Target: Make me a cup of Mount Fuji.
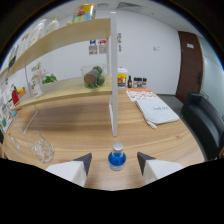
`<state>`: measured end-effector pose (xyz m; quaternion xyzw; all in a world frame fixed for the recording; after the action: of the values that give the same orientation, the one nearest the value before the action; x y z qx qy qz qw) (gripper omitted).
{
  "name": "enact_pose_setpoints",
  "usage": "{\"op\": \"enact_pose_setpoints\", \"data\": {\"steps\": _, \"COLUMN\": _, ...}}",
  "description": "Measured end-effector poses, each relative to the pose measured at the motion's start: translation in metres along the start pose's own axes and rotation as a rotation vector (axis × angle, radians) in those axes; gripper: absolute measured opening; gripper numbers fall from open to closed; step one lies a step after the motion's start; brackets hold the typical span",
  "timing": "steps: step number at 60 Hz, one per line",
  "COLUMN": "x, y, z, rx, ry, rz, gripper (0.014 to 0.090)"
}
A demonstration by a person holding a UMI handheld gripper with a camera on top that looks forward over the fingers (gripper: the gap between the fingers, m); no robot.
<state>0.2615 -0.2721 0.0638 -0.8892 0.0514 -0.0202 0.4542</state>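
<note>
Our tongs (114,161) stand apart, gripping nothing. The small upright bottle of blue liquid with a clear cap (117,157) sits between their tips near the wooden surface's (75,130) front edge, its long axis vertical.

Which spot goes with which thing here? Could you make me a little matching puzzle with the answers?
Things:
1. blue bottle
2. clear glass
3. white towel
4. dark chair

Places:
A. beyond the right finger, spread on the wooden table
B. off the table's far right side
C. between the open gripper fingers, untouched
D. beyond the left finger, near the shelf

Pairs: 1-C, 2-D, 3-A, 4-B
</note>
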Motion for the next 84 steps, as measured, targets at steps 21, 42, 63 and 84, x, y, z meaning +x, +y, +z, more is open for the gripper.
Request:
{"op": "enact_pose_setpoints", "data": {"steps": 21, "x": -0.127, "y": -0.015, "z": -0.054, "rx": 0.049, "ry": -0.023, "rz": 0.067, "gripper": 0.0849}}
{"op": "enact_pose_setpoints", "data": {"steps": 42, "x": -0.227, "y": -0.078, "z": -0.093, "rx": 0.024, "ry": -0.002, "rz": 0.068, "gripper": 0.0851}}
{"op": "enact_pose_setpoints", "data": {"steps": 63, "x": -0.300, "y": -0.242, "z": -0.149, "rx": 0.296, "ry": -0.072, "rz": 0.026, "gripper": 0.0855}}
{"op": "enact_pose_setpoints", "data": {"steps": 84, "x": -0.343, "y": -0.333, "z": -0.099, "rx": 0.427, "ry": -0.085, "rz": -0.063, "gripper": 0.0790}}
